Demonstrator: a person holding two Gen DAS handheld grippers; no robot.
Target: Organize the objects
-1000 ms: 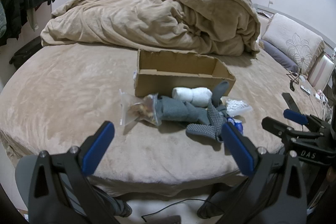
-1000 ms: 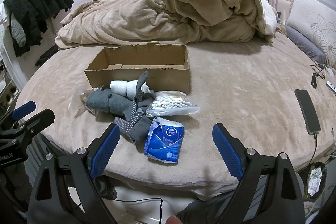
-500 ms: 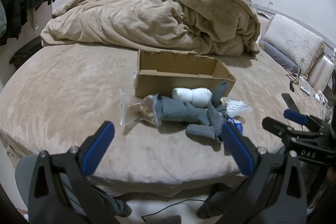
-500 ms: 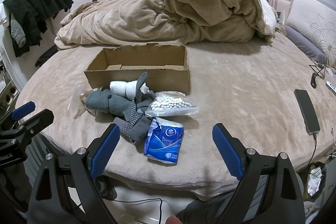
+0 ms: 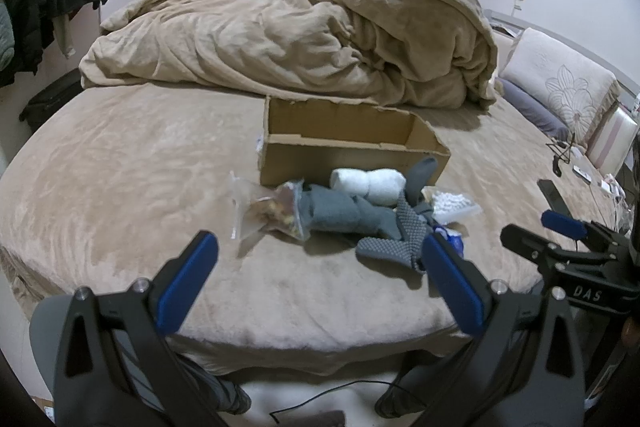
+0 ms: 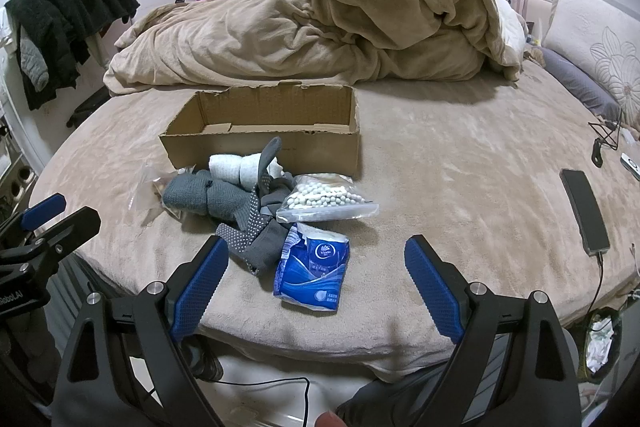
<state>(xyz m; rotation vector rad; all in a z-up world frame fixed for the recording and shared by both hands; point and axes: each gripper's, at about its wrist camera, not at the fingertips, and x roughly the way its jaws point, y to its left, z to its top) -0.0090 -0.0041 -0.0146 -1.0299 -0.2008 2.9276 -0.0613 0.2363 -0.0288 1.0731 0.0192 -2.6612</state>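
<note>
Clutter sits tangled at six o'clock of the empty cardboard box [image 6: 260, 131]; both grippers' fingers spread, empty. Grabbing the tissue pack [image 6: 314, 273] risks snagging the dotted sock [image 6: 250, 223] overlapping it.

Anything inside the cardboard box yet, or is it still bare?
The cardboard box looks bare: only its brown floor and inner flaps show in the right wrist view. The near wall hides the front strip of floor. The socks, bags and tissue pack all lie outside, in front of it.
</note>
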